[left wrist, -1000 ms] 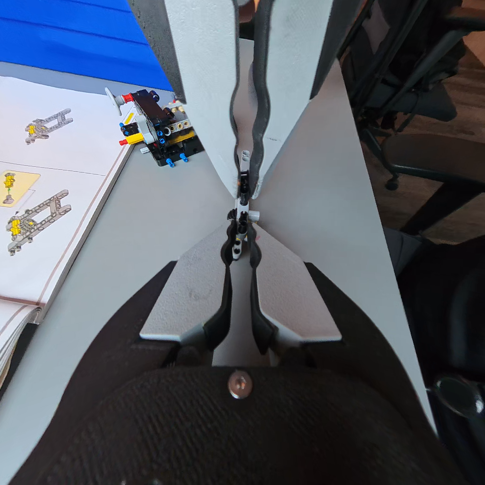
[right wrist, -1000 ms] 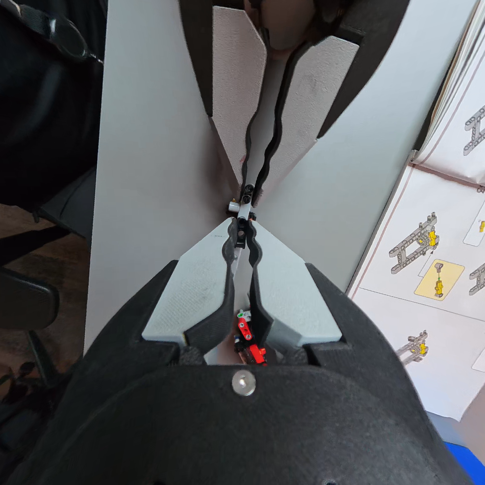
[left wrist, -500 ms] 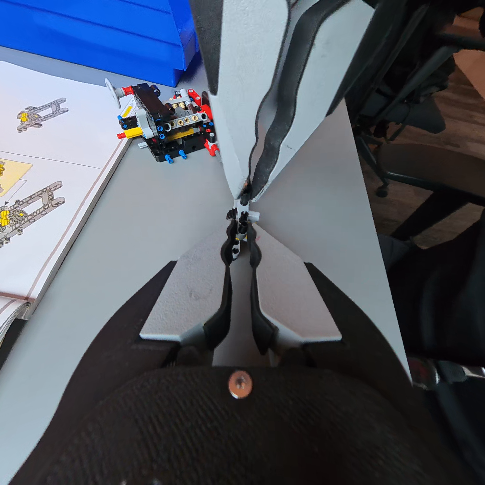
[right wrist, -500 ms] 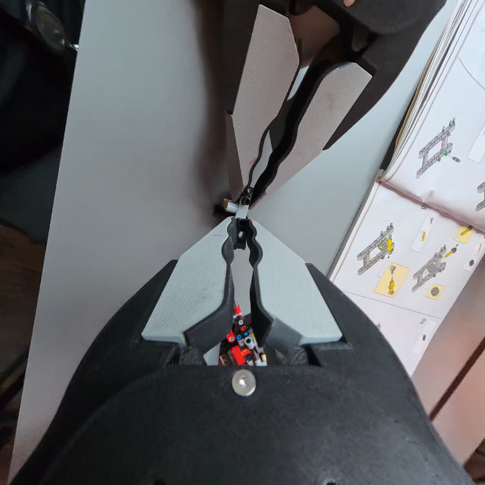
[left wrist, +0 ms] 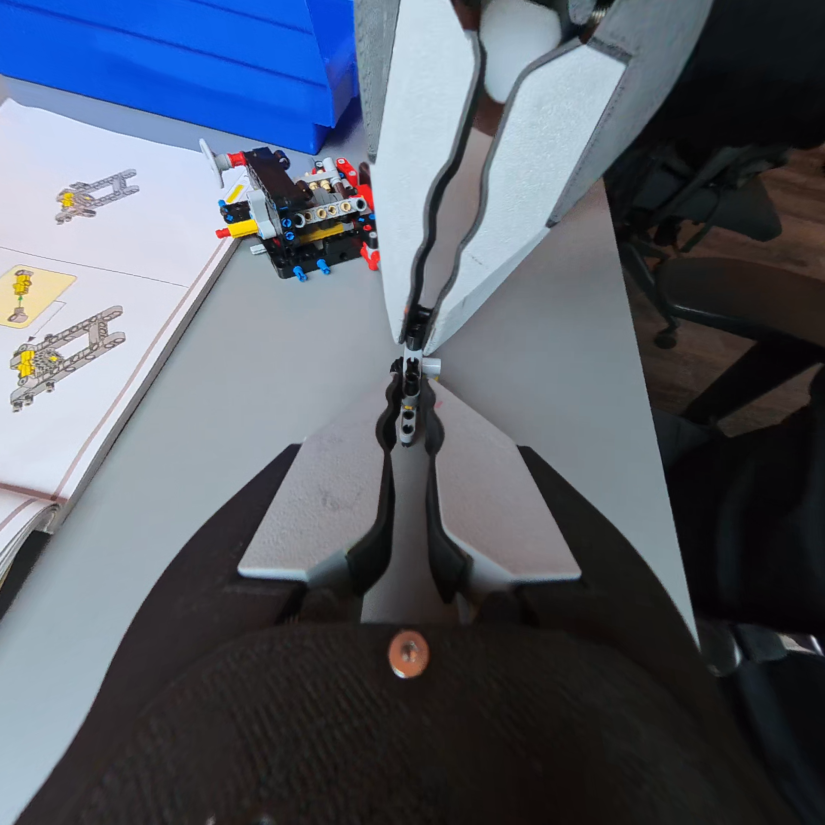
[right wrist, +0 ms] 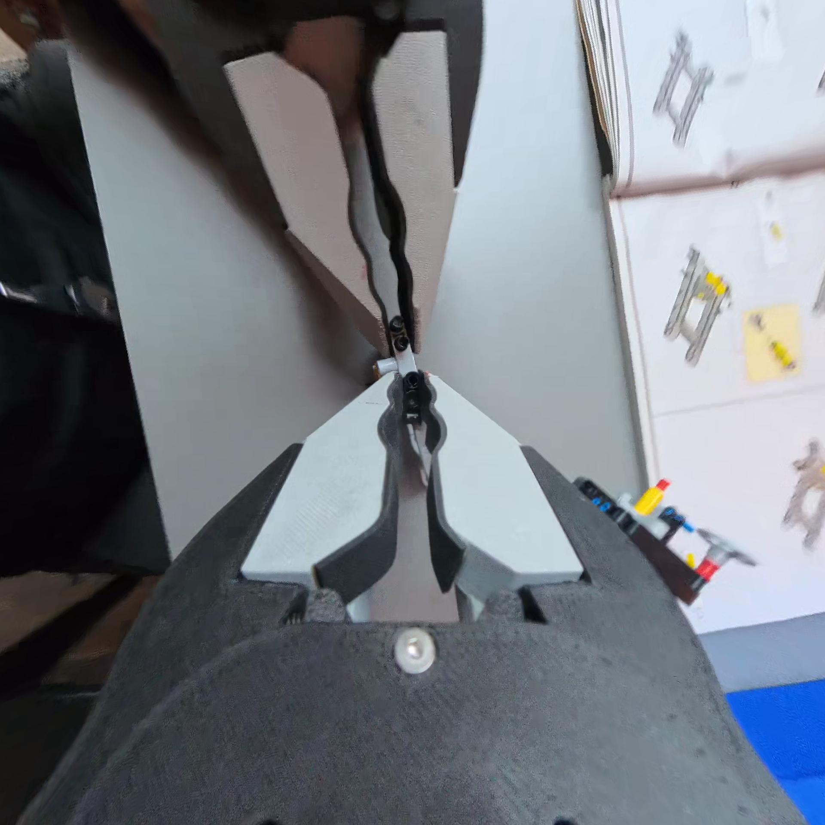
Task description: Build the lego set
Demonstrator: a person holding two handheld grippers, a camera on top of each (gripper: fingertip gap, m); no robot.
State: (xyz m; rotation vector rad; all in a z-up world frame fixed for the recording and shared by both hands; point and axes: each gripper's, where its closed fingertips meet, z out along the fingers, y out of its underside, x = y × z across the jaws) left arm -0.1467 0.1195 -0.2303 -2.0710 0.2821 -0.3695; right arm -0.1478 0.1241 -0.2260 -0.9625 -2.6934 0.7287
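A small grey lego beam (left wrist: 407,422) with black pins is pinched in my left gripper (left wrist: 408,402), which is shut on it above the grey table. My right gripper (right wrist: 410,395) faces it tip to tip and is shut on a black connector (right wrist: 411,397) at the beam's other end. The grey beam (right wrist: 405,364) bridges the two grippers, with a short grey stub sticking out sideways. The right gripper also shows in the left wrist view (left wrist: 417,330), and the left gripper in the right wrist view (right wrist: 399,335). The partly built black, red and yellow model (left wrist: 303,218) sits on the table beyond them.
An open instruction booklet (left wrist: 89,268) lies on the table to the left of the model. A blue bin (left wrist: 178,58) stands behind the model. The table's edge (left wrist: 634,357) runs close on the right, with black office chairs (left wrist: 723,214) past it. My two grippers' fingertips are within a few centimetres of each other.
Both grippers stay shut on the small assembly. The right gripper has swung and tilted, so the model now shows beside it in the right wrist view instead of between its fingers.
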